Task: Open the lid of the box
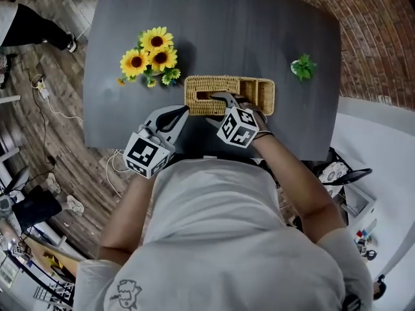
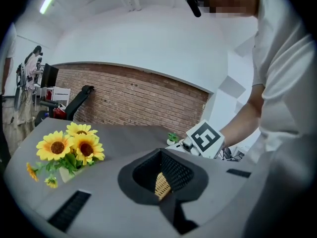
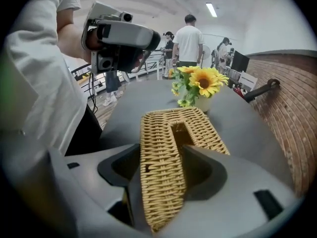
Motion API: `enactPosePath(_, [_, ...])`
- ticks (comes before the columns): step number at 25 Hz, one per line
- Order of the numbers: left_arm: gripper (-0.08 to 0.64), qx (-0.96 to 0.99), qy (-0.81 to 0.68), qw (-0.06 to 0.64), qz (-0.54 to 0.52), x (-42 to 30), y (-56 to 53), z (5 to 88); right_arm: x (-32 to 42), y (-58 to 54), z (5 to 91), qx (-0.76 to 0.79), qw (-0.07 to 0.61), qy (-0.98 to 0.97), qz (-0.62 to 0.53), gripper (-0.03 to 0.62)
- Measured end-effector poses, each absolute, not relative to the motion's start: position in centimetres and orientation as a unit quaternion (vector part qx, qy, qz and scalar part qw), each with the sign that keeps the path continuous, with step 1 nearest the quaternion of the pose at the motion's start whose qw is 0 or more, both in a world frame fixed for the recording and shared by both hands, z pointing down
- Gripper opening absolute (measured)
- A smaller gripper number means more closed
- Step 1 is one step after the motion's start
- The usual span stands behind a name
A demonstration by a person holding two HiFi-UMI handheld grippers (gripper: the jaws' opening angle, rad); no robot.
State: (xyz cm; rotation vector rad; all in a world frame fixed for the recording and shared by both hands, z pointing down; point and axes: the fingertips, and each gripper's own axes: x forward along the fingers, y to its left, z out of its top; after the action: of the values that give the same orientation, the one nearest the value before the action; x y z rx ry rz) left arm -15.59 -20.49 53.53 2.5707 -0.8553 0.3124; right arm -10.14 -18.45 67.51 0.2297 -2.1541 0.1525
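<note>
Wicker box (image 1: 259,93) lies at the near middle of the dark table (image 1: 227,24). The near edge of its slotted lid (image 3: 163,182) stands between the jaws of the right gripper (image 1: 222,98), which are spread wide and not pressing on it. Left gripper (image 1: 184,112) sits just beside the box's near left corner, jaws together and empty. Sunflowers (image 1: 150,56) stand far left and a small plant (image 1: 303,67) far right, both clear of the box. The grippers hide the box's near wall.
</note>
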Motion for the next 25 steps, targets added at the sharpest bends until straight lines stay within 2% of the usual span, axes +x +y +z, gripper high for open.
enactPosePath(9, [0.011, 0.921, -0.311, 0.207, 0.112, -15.6, -20.8, 53.7, -10.2, -18.3, 69.2, 0.083, 0.514, -0.854, -0.010, 0.272])
enactPosePath(21, [0.011, 0.916, -0.323, 0.211, 0.108, -16.8, -21.3, 53.6, -10.4, -18.8, 65.5, 0.063, 0.486, -0.871, 0.030, 0.259])
enactPosePath(25, [0.011, 0.915, -0.324, 0.213, 0.109, -17.1, -21.8, 53.7, -10.4, -19.9, 62.1, 0.071, 0.468, -0.880, 0.036, 0.211])
